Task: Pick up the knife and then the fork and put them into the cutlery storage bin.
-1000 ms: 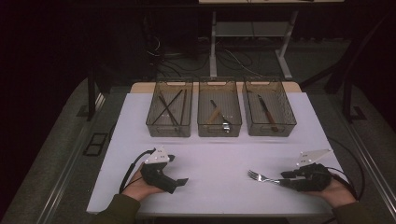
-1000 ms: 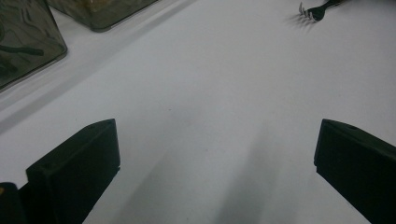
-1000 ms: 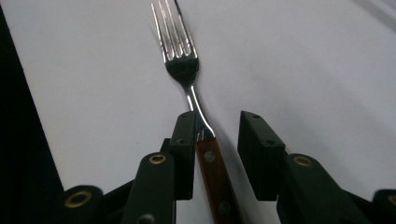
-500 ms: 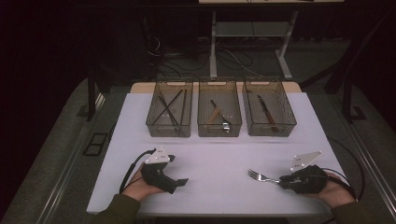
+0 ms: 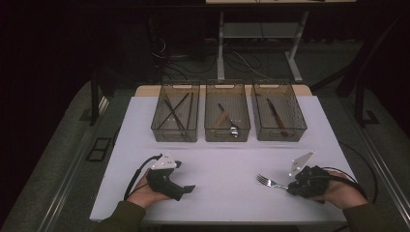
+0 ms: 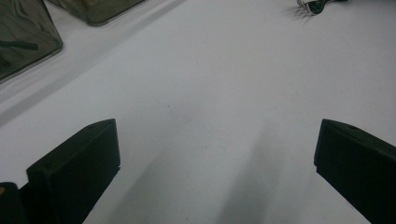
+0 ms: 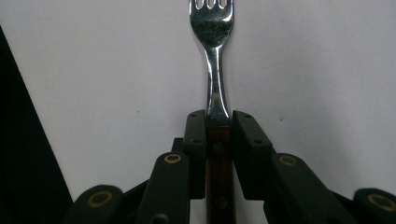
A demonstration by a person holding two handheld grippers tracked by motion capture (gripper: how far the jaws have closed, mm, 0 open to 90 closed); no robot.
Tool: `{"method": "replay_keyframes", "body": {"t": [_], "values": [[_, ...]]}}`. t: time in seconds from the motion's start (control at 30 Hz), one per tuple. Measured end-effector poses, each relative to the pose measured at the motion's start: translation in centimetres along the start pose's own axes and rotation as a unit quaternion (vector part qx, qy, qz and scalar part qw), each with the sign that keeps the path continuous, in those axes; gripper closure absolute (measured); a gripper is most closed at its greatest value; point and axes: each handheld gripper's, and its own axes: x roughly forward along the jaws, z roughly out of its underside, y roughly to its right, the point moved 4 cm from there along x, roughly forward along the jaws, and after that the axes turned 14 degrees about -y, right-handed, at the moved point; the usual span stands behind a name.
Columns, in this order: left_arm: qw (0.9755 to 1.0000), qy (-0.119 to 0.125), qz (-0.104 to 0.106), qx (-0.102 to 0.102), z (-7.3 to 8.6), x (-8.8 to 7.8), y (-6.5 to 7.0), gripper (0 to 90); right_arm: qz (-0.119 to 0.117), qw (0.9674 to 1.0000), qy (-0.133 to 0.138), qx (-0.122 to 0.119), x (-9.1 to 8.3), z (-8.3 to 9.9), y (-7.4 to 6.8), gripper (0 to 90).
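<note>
A fork (image 5: 268,181) with a steel head and a brown wooden handle lies at the table's front right, tines pointing left. My right gripper (image 5: 290,187) is shut on that handle. In the right gripper view the fork (image 7: 212,28) runs straight up from between the pads of the right gripper (image 7: 218,116), whose jaws have just been closing on the handle. At the front left my left gripper (image 5: 186,188) rests in a hand, open. The left gripper view has the left gripper (image 6: 215,135) spread wide over bare white table.
Three see-through bins stand in a row at the back of the white table (image 5: 227,164). The left bin (image 5: 175,135) holds dark sticks, the middle bin (image 5: 227,136) holds wooden-handled cutlery, and the right bin (image 5: 281,135) holds a knife. Table edges lie close to both hands.
My right gripper has slid left along the fork's handle and closed on it. The left gripper has stayed put.
</note>
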Motion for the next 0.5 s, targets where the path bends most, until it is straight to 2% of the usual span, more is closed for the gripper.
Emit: {"method": "replay_keyframes", "body": {"t": [0.1,0.13,0.17,0.3,0.37,0.4,0.43,0.47,0.5], "values": [[1.0,-0.001,0.001,0.0,0.0,0.0,0.0,0.0,0.002,0.9996,-0.026,-0.007,0.0,-0.6,0.1,76.7],[1.0,-0.002,0.001,0.0,0.0,0.0,0.0,0.0,0.005,0.9987,-0.05,-0.008,-0.1,-1.0,-0.1,77.3],[1.0,-0.003,0.0,0.001,0.0,0.0,0.0,0.0,0.005,0.9987,-0.05,-0.008,-0.1,-1.0,-0.1,77.3],[1.0,-0.002,0.0,0.001,0.0,0.0,0.0,0.0,0.005,0.9967,-0.08,-0.015,-0.1,-1.8,-0.3,77.9],[1.0,-0.002,0.001,0.0,0.0,0.0,0.0,0.0,0.003,0.997,-0.075,-0.017,-0.2,-1.7,-0.3,77.9],[1.0,-0.001,0.001,0.0,0.0,0.0,0.0,0.0,0.002,0.9988,-0.047,-0.012,-0.2,-1.6,-0.1,77.9],[1.0,-0.002,0.002,0.0,0.0,0.0,0.0,0.0,0.002,0.9988,-0.047,-0.012,-0.2,-1.6,-0.1,77.9],[1.0,-0.001,0.002,0.0,0.0,0.0,0.0,0.0,0.0,0.9995,-0.03,-0.007,-0.2,-1.6,-0.1,77.9],[1.0,-0.003,0.002,0.002,0.0,0.0,0.0,0.0,0.0,0.9995,-0.03,-0.007,-0.2,-1.6,-0.1,77.9]]}}
